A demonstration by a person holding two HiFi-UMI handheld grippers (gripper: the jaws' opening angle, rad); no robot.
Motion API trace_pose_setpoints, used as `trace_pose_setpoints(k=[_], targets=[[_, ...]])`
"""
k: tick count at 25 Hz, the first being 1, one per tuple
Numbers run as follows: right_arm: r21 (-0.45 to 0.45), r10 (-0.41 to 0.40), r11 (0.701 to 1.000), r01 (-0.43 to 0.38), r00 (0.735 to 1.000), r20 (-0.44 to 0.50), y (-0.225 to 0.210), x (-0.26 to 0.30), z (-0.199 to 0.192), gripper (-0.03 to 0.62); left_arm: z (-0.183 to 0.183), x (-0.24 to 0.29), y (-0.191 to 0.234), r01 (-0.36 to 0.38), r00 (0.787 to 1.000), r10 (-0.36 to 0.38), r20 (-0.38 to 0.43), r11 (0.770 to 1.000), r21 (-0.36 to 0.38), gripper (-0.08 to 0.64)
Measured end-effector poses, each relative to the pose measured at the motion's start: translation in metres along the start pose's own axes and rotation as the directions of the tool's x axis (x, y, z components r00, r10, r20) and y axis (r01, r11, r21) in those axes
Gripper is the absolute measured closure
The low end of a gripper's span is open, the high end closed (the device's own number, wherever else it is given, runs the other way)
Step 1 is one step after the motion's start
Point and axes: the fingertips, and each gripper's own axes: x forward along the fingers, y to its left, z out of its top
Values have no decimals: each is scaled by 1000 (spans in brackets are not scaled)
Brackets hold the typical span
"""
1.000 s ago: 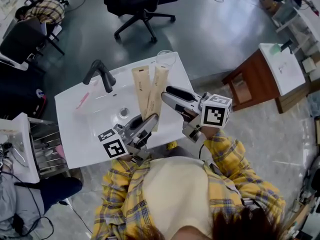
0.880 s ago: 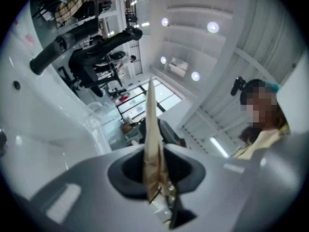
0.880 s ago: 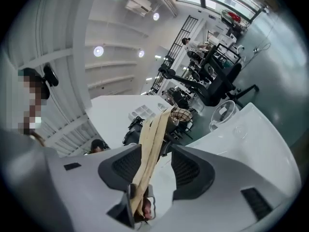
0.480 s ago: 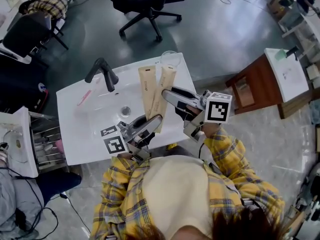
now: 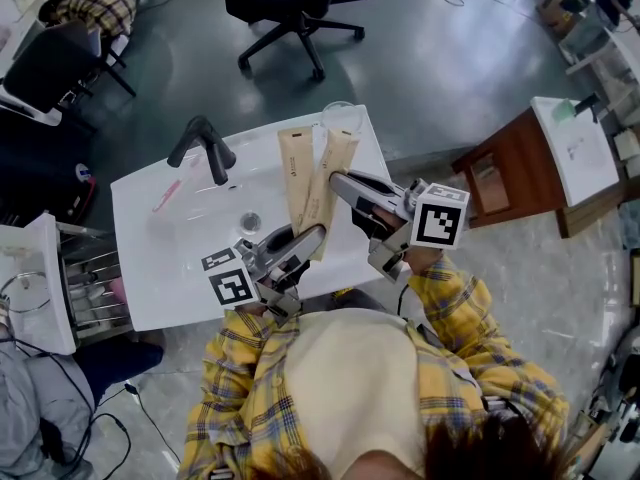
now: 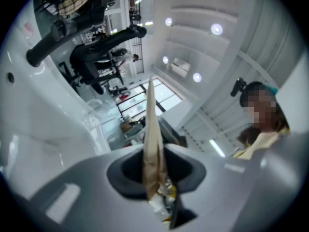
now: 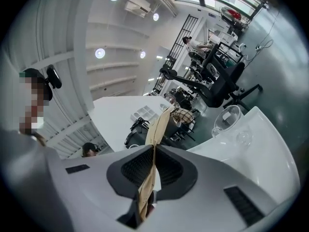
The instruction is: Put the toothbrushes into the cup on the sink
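Left gripper [image 5: 308,236] fingers are clamped on the lower end of a paper toothbrush packet [image 5: 294,173]. Right gripper [image 5: 340,180] fingers, just closed, clamp the adjacent packet [image 5: 335,153] above the sink [image 5: 160,258].

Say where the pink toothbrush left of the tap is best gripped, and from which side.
Probably mid-handle, coming down from above with the jaws across its thin width. The pink toothbrush lies flat and slanted on the sink ledge, so only its top is free, and the tap stands to its right.
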Motion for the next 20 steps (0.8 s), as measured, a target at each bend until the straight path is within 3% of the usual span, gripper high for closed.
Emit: trace_pose_setpoints(k=[9,15,20], targets=[[-24,14,1000,-14,999,38,4,-10,10,572,2,8,-3,-7,1000,6,11,999,47,479],[6,7,1000,-8,998,65,2,-12,12,575,17,-1,-8,3,995,-8,97,999,49,474],[-13,1,1000,0,998,68,1,-15,12,575,19,-2,-7,-12,993,3,115,997,74,472]])
